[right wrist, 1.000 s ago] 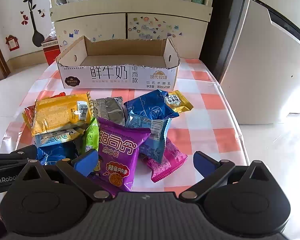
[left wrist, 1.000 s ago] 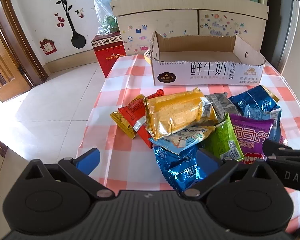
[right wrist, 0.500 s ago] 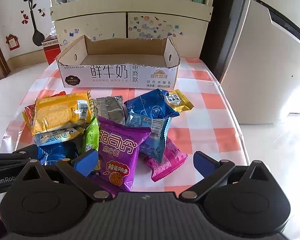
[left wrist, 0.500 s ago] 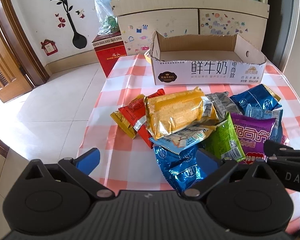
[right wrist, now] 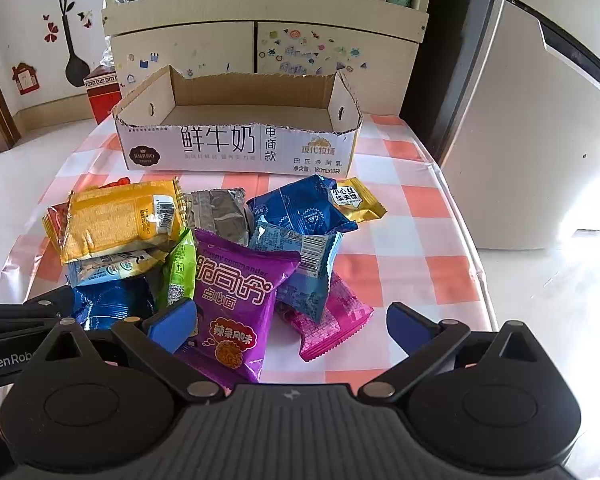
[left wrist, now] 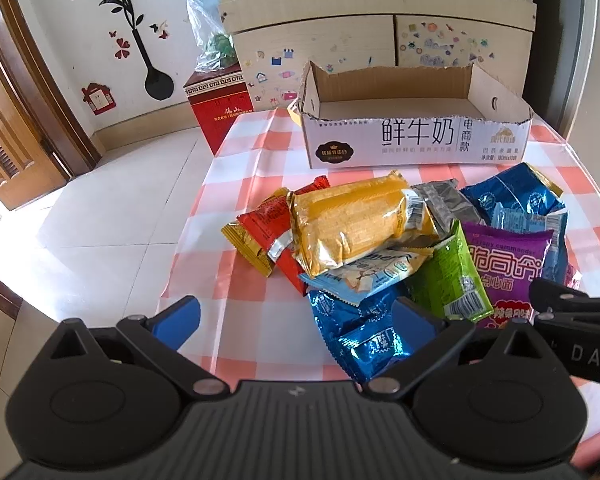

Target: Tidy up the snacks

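Nothing has moved over the last second: both left tongs point(left wrist: 296, 316) and right tongs point(right wrist: 290, 324) stay wide, empty, near the foil snack-packet pile point(right wrist: 204, 248); far open-topped cardboard box point(right wrist: 236, 148) unfilled, sorting not started.

I see the checkered surface point(right wrist: 416, 216) carrying a cardboard box point(right wrist: 236, 152) along its far edge and a heap of snack packets point(right wrist: 220, 248) toward its near edge.

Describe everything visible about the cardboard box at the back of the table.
The open-topped brown cardboard box is a cut-down milk carton: torn upper edges, white printed front with large Chinese characters, and a small hole in each end wall. It sits upright at the far side of the pink-and-white checked tablecloth, behind the snack pile. No snacks show inside, and neither gripper touches it.
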